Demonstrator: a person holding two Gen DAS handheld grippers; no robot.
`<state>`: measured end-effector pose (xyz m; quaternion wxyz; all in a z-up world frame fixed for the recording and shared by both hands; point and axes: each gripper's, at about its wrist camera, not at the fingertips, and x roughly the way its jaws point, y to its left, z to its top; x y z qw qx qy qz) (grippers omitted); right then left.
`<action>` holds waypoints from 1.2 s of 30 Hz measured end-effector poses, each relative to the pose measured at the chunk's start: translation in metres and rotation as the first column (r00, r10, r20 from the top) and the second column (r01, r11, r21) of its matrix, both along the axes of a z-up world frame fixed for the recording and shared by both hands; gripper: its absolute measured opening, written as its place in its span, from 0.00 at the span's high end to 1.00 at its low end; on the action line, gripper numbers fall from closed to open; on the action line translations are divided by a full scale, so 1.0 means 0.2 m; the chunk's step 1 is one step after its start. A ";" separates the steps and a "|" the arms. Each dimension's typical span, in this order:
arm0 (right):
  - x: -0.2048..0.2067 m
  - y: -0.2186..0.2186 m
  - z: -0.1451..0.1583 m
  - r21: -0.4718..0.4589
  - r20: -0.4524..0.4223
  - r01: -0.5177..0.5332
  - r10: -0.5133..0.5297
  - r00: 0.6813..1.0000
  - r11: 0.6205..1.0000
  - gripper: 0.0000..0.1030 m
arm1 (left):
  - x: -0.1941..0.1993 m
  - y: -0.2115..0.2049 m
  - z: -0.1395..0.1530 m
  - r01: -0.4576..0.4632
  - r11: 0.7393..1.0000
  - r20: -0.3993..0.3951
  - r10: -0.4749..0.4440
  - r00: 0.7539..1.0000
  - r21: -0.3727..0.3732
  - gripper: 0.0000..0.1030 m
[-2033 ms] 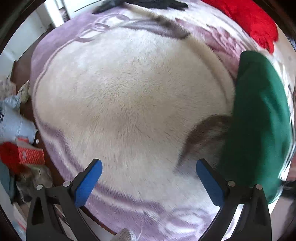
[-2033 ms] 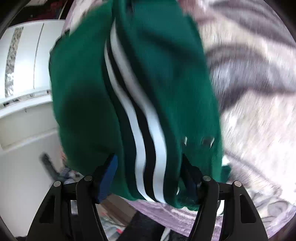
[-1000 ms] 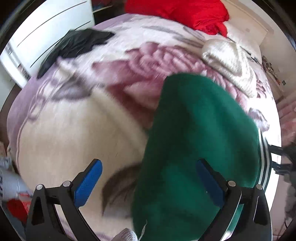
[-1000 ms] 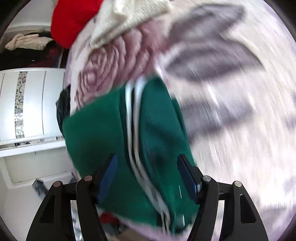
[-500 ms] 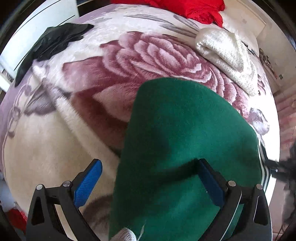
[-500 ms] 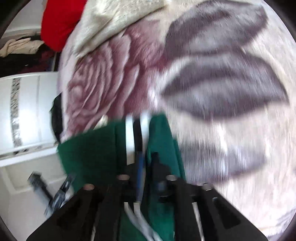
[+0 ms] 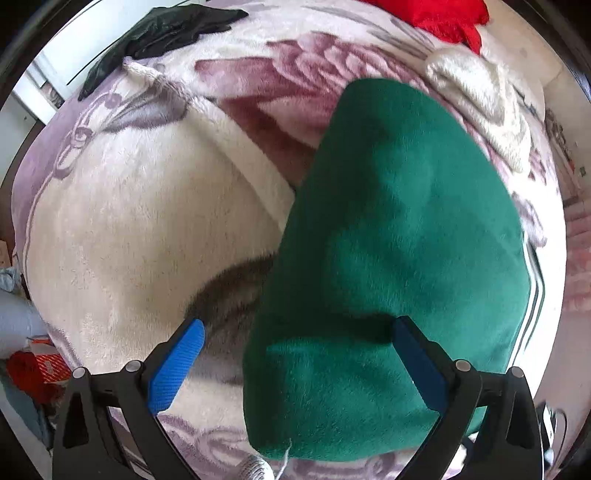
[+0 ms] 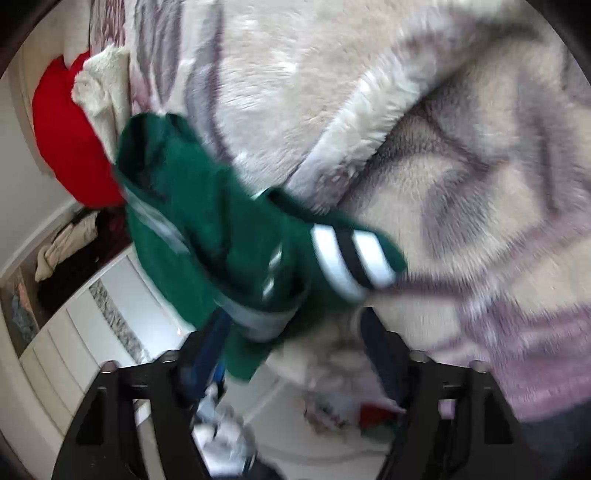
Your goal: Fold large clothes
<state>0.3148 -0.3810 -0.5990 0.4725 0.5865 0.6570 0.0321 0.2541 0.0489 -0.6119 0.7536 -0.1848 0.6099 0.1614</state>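
A folded green garment (image 7: 399, 240) with white and black stripes along one edge lies on the floral blanket (image 7: 129, 221). My left gripper (image 7: 297, 363) hangs open just above its near end, the right blue pad over the green cloth and the left pad over bare blanket. In the blurred right wrist view, the garment (image 8: 207, 229) shows its striped end (image 8: 351, 258) close in front of my right gripper (image 8: 291, 350). Its jaws are opening and stand wide. A fold of green cloth hangs between them against the left finger, and the right finger is free of it.
A red cloth (image 7: 443, 14), a cream knit (image 7: 480, 96) and a black garment (image 7: 162, 29) lie at the far side of the bed. A white cabinet (image 8: 74, 350) stands beside the bed. Clutter (image 7: 29, 369) sits on the floor at the left.
The right gripper, shut on the green garment half a second ago, now has wide jaws, and its view has rolled. The garment went from hanging to lying on the blanket. The left gripper shifted slightly.
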 end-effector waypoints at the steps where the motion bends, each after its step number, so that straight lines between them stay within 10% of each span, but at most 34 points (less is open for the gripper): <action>1: 0.01 0.02 -0.04 -0.024 0.013 0.015 -0.015 1.000 1.000 0.16 | 0.00 -0.01 -0.01 0.007 1.000 -0.006 -0.007 1.000 0.003 0.00; 5: 0.08 0.15 -0.16 -0.056 0.083 0.086 -0.082 0.993 0.995 0.10 | 0.02 -0.01 -0.03 0.015 1.000 -0.006 -0.015 1.000 0.004 0.00; 8: 0.07 0.14 -0.07 -0.037 0.208 0.077 -0.068 0.976 0.996 0.51 | 0.02 0.01 -0.04 0.023 1.000 -0.011 -0.023 1.000 0.019 0.00; 11: 0.09 0.16 0.03 -0.042 0.330 -0.006 0.020 0.944 0.999 0.59 | 0.02 0.03 -0.06 0.023 1.000 -0.004 -0.023 1.000 0.010 0.00; 15: 0.14 0.18 0.08 -0.043 0.552 -0.128 0.130 0.824 0.991 0.61 | 0.00 0.06 -0.09 0.019 1.000 0.001 -0.019 1.000 -0.020 0.00; 19: 0.05 0.08 -0.29 0.050 0.420 -0.101 0.071 0.905 0.994 0.59 | -0.01 0.03 -0.15 0.033 0.997 -0.014 -0.034 0.999 -0.071 0.00; 25: 0.06 -0.01 -0.15 0.024 0.261 -0.132 0.121 0.958 0.991 0.31 | -0.05 0.03 -0.02 0.013 0.998 0.017 -0.012 1.000 -0.063 0.00; 30: 0.17 -0.17 0.16 -0.204 0.306 -0.194 0.251 0.918 0.960 0.31 | -0.04 -0.02 0.09 0.087 0.996 0.067 -0.089 0.994 0.029 0.00; 36: 0.71 0.07 0.37 -0.299 0.421 -0.257 0.369 0.829 0.919 0.31 | -0.08 -0.04 -0.14 0.127 0.991 -0.005 -0.127 0.992 0.030 0.00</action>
